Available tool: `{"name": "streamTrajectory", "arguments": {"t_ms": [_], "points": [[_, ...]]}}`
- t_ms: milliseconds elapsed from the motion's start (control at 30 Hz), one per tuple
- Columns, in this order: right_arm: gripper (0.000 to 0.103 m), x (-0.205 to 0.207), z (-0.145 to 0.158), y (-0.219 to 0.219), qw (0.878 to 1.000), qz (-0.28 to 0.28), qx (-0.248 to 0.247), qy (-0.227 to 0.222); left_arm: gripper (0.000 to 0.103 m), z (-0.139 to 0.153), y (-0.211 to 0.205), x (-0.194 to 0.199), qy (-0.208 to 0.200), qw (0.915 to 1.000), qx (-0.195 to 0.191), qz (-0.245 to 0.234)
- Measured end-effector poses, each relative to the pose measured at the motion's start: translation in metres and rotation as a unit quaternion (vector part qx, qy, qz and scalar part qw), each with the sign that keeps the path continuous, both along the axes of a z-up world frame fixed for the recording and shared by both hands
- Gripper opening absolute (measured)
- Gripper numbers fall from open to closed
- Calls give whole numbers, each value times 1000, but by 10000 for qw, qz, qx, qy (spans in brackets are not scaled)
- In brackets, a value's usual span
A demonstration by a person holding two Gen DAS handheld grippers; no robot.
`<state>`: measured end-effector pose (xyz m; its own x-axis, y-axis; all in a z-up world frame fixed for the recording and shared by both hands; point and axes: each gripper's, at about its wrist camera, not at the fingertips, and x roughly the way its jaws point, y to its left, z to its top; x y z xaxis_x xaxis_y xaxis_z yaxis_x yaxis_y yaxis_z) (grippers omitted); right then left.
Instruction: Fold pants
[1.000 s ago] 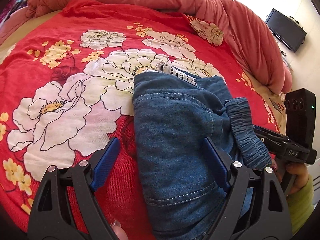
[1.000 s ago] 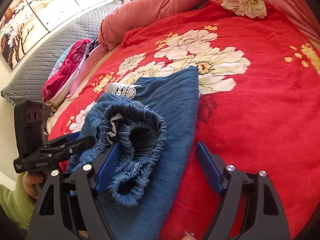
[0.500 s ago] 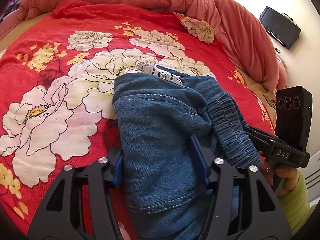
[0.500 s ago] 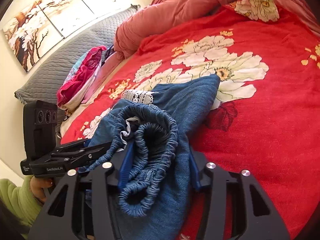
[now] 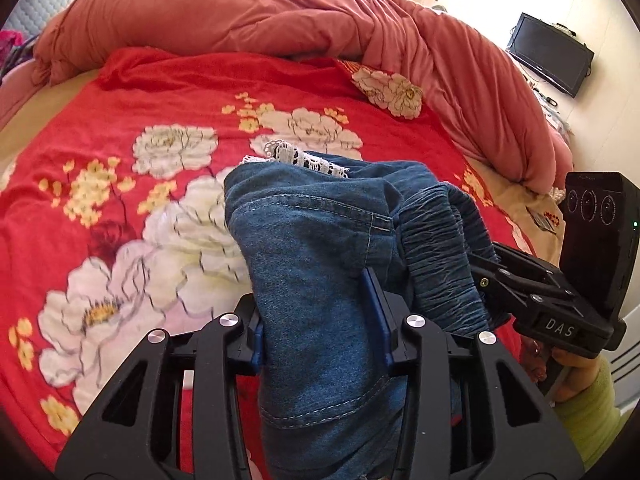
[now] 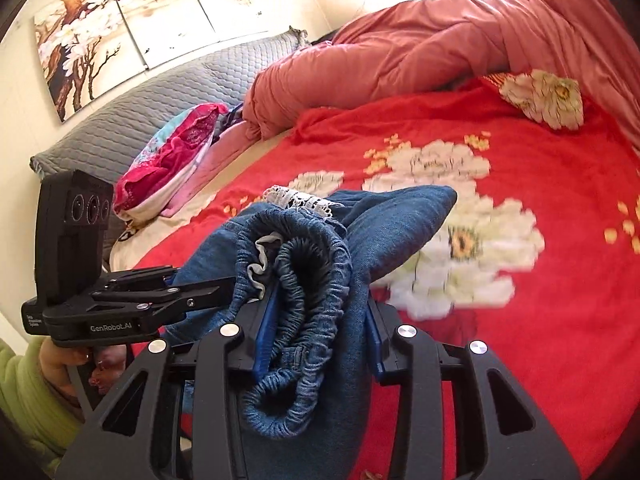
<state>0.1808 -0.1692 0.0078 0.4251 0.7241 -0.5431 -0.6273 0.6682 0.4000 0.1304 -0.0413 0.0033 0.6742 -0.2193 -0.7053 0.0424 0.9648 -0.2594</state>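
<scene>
Both grippers clamp the denim pants (image 5: 316, 256): the left gripper (image 5: 318, 320) pinches a stitched fold of blue fabric, and the right gripper (image 6: 320, 320) squeezes the gathered elastic waistband (image 6: 308, 280). Bunched between them, the pants trail far onto the red floral bedspread (image 5: 140, 184), white lace trim (image 5: 300, 158) at their far edge, with a rumpled pink quilt (image 5: 260, 16) beyond.
</scene>
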Motion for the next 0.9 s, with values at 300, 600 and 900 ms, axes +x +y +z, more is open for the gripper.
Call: {"name": "streamTrajectory", "arguments": {"t_ms": [300,600,900], "points": [[35,48,12,10,9998,-107,-43,-175,33,16,5,48,-161,9994,289,37],[35,87,3,25,9992,-166,-245,-259,33,4,14,80,-248,9990,337,160],[37,98,-24,37,9975,-267,-651,-15,33,-21,21,92,39,9986,438,300]]}}
